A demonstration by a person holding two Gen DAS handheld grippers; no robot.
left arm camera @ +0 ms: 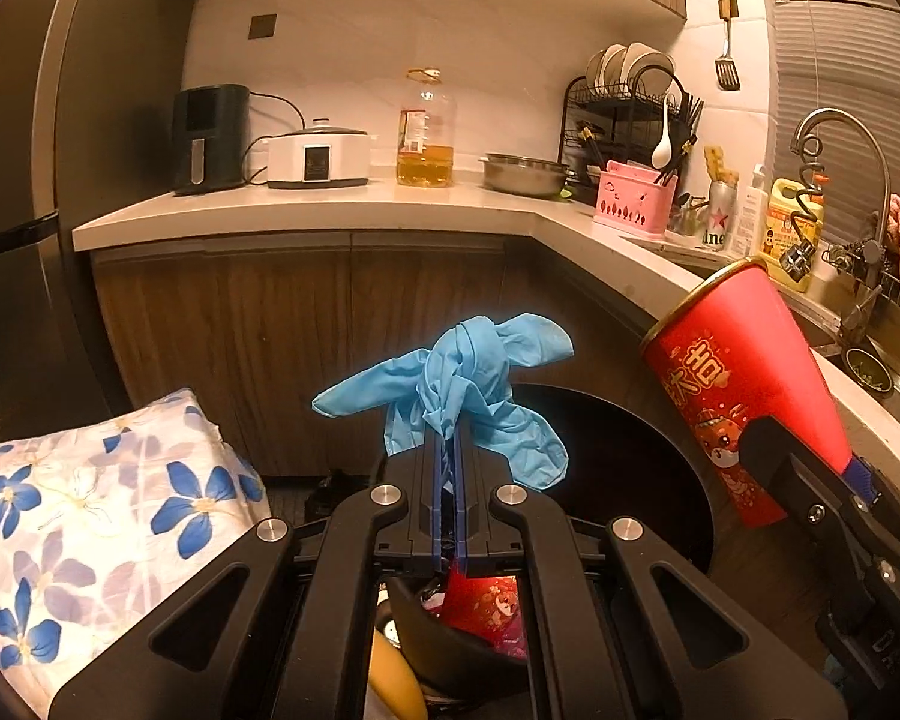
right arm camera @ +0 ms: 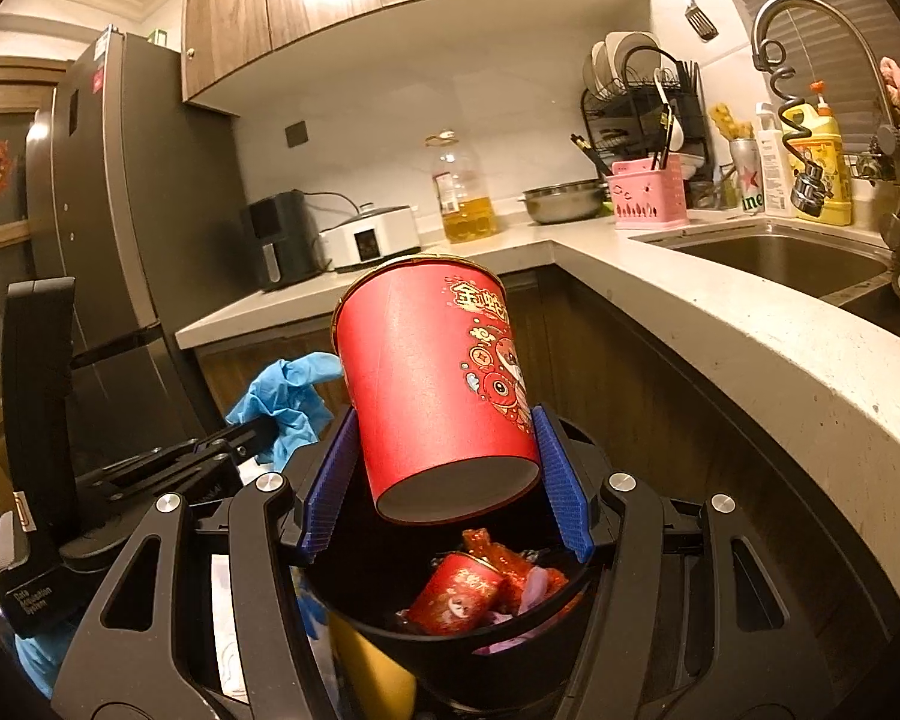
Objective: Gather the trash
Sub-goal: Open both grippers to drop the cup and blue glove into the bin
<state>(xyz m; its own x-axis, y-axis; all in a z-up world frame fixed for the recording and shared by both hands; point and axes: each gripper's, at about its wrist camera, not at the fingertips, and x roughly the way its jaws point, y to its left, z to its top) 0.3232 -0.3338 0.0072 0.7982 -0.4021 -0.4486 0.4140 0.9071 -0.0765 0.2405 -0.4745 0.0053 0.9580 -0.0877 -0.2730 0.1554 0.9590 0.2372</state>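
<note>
- The right claw [right arm camera: 447,474] grips a red paper cup [right arm camera: 435,384] between its 2 blue pads, holding it low on the body near the base, tilted, rim pointing away from the camera.
- The left claw [left arm camera: 450,450] is clamped shut on a crumpled blue glove [left arm camera: 462,387], whose loose ends flop over both sides of the fingertips.
- Landmark: the black trash bin [right arm camera: 450,642]. The cup hangs directly above its opening; the glove hangs just left of the cup, over or near the bin's left edge.
- Inside the bin lie a smaller red cup [right arm camera: 459,597] and red and purple scraps.
- My read: both items are poised for release. To drop well, centre each over the opening first, then spread the pads fully so the cup falls clear and does not catch.
- The glove may cling to the pads; a slight downward tip should help it slide off.
- Right of the bin curves the bench [right arm camera: 720,324], with the sink [right arm camera: 780,258] beyond.
</note>
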